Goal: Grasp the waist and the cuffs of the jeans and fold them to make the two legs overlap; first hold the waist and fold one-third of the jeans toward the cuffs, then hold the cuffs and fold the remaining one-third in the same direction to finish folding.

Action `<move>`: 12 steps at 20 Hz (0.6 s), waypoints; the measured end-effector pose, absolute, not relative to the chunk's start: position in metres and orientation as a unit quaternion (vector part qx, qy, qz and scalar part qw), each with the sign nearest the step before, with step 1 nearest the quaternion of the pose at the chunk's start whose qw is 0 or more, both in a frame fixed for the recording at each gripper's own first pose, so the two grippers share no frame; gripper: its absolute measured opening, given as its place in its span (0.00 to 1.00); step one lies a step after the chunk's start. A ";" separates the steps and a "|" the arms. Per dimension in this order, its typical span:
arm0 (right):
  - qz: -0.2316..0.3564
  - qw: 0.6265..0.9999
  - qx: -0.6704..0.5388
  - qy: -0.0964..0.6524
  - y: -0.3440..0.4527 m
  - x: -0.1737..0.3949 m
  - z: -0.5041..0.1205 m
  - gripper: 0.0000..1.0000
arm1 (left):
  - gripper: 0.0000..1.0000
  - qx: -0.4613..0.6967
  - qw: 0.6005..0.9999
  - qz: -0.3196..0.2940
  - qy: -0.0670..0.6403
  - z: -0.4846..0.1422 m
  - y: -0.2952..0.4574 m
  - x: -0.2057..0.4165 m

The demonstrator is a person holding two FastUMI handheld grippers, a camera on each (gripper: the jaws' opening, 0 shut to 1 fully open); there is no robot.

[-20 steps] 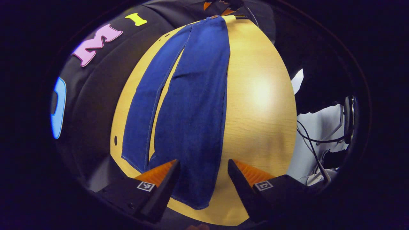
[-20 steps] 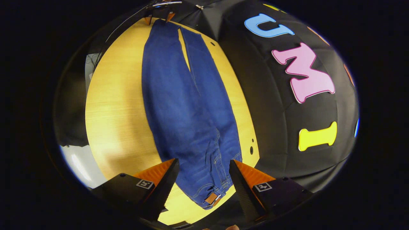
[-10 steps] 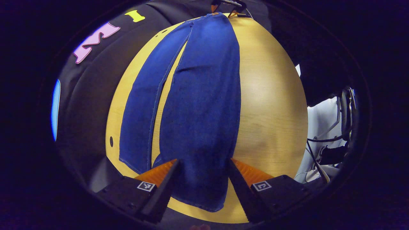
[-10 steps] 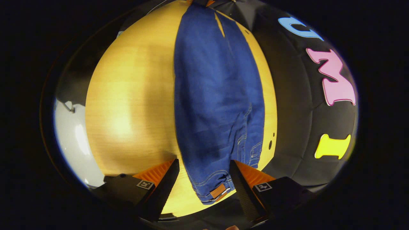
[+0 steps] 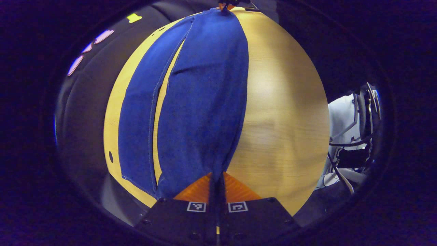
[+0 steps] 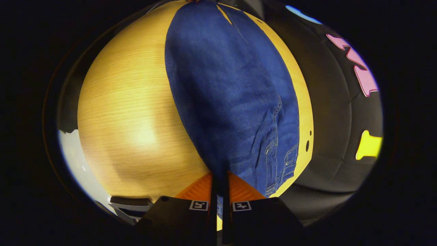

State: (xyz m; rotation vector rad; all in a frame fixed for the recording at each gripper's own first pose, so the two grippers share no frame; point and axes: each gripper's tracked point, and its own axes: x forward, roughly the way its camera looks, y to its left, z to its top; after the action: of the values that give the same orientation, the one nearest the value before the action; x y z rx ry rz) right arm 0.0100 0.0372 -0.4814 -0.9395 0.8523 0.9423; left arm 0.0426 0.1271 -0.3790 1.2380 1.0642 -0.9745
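- on the wooden table [image 5: 280, 112], the jeans [image 5: 201, 102] lie flat and stretched lengthwise, deep blue denim with pale stitching along the seams.
- in the left gripper view, the two legs run side by side with a thin wedge of bare wood between them; the nearer leg is the wider band, the farther leg a narrower strip towards the black cloth wall [image 5: 85, 102].
- the left gripper [image 5: 217, 177] has its fingers pressed together on the cuff end of the nearer leg, the denim bunching to a point where it enters the jaws.
- in the right gripper view, the waist end of the jeans [image 6: 232, 95] fans out from the jaws, with pocket stitching and creases on the side towards the wall.
- the right gripper [image 6: 220, 179] is likewise closed tight on the waist, fabric pinched between the two fingers.
- the far leg's cuff lies close to the table's edge, near a small dark hole [image 5: 111, 156] in the wood.
- on the side away from the wall, a broad stretch of bare tabletop lies open beside the jeans in both views.
- past that table edge, cables [image 5: 341, 171] lie on a pale floor.
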 end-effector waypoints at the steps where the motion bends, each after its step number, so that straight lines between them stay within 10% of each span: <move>1: 0.424 0.706 -0.411 0.392 0.038 0.008 -0.480 0.07 | 0.08 0.516 0.589 -0.413 0.465 -0.376 0.127 0.040; 12: 0.342 0.819 -0.275 0.370 0.013 0.114 -0.370 0.06 | 0.06 0.445 0.685 -0.347 0.460 -0.298 0.121 0.127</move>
State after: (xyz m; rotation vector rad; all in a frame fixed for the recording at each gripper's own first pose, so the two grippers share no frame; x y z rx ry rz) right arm 0.1137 0.0128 -0.3702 -0.5866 0.7881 0.7275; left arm 0.1273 0.1213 -0.2983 0.9979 1.0305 -0.7785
